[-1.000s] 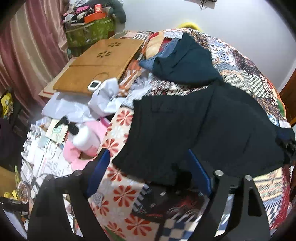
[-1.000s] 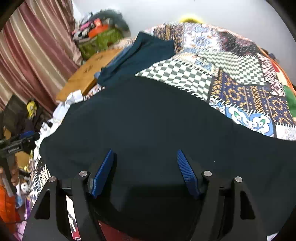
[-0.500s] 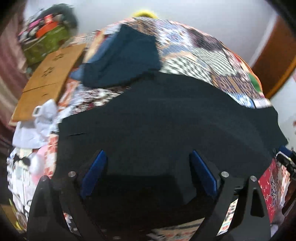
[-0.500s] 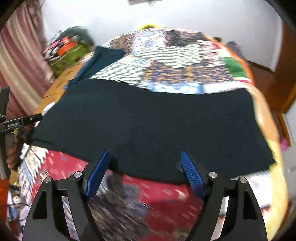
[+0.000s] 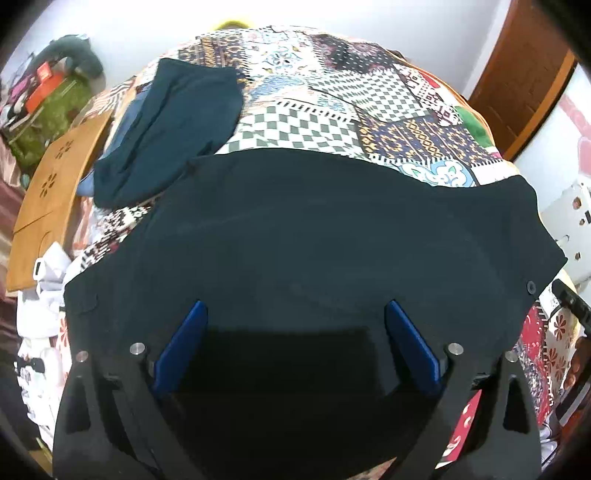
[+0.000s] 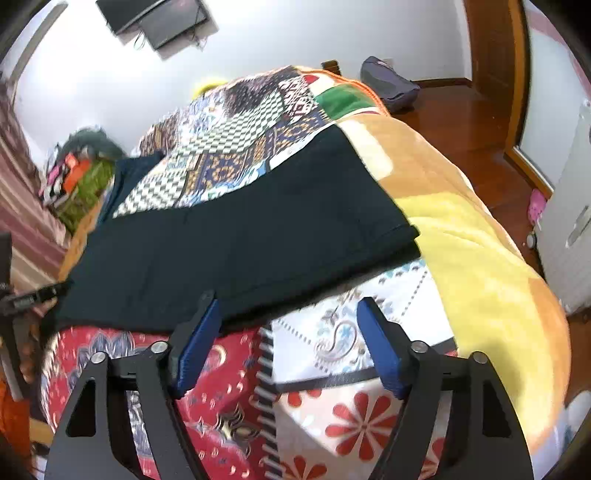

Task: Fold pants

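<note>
lying flat on the patchwork bedspread (image 5: 332, 122), dark pants (image 5: 332, 229) span both views

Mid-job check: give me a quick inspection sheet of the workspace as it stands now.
Surface: patchwork quilt on a bed.
Job's things: dark pants spread flat across the quilt.
Clutter: teal garment, wooden board, white items at the left edge.
Grippers: left gripper open over the pants; right gripper open, at their near edge; neither grips.
Cables: wires under the wall screen.
Surroundings: wooden door, yellow blanket.
</note>
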`<action>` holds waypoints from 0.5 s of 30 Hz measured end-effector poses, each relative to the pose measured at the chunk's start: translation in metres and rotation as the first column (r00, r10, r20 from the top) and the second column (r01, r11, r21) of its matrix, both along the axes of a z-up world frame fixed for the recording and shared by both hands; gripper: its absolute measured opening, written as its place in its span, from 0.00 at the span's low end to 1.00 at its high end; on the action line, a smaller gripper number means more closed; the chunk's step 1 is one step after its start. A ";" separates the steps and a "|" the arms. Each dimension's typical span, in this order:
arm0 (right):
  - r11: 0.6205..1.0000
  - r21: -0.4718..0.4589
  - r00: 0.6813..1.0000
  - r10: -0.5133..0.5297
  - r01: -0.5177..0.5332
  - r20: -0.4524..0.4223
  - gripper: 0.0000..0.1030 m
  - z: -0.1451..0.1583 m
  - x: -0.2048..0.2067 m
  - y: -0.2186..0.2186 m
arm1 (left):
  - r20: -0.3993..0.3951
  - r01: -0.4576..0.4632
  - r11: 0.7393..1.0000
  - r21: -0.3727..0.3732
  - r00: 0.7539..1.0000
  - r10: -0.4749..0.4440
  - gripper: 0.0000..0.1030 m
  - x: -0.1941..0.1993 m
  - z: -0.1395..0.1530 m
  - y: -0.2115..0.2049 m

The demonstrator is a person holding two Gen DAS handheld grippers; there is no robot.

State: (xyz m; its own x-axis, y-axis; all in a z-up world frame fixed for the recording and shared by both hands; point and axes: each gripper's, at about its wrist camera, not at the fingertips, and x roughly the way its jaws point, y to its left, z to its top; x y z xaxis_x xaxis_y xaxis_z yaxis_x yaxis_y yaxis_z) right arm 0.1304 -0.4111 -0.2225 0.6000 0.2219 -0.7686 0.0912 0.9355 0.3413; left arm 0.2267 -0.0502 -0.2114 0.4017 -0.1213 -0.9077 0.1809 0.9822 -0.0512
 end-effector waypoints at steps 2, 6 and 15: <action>1.000 0.020 1.000 -0.016 0.015 0.015 0.62 0.000 0.003 -0.005 | -0.006 0.008 1.000 0.000 1.000 -0.008 1.00 0.003 -0.002 -0.008; 0.996 0.068 0.998 -0.056 0.054 0.026 0.51 -0.001 0.011 -0.015 | 0.014 0.028 0.999 0.033 0.999 -0.029 1.00 0.006 -0.003 -0.022; 0.987 0.078 0.989 -0.140 0.137 0.040 0.13 -0.003 0.033 -0.040 | 0.017 0.041 0.998 0.044 0.999 -0.042 1.00 0.012 -0.004 -0.034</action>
State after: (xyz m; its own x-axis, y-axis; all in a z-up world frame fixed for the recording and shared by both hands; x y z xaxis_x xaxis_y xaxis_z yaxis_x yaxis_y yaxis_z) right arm 0.1633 -0.4509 -0.2252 0.6626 0.1905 -0.7243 0.2010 0.8864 0.4170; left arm 0.2389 -0.0842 -0.2150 0.4134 -0.0989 -0.9052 0.2220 0.9750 -0.0051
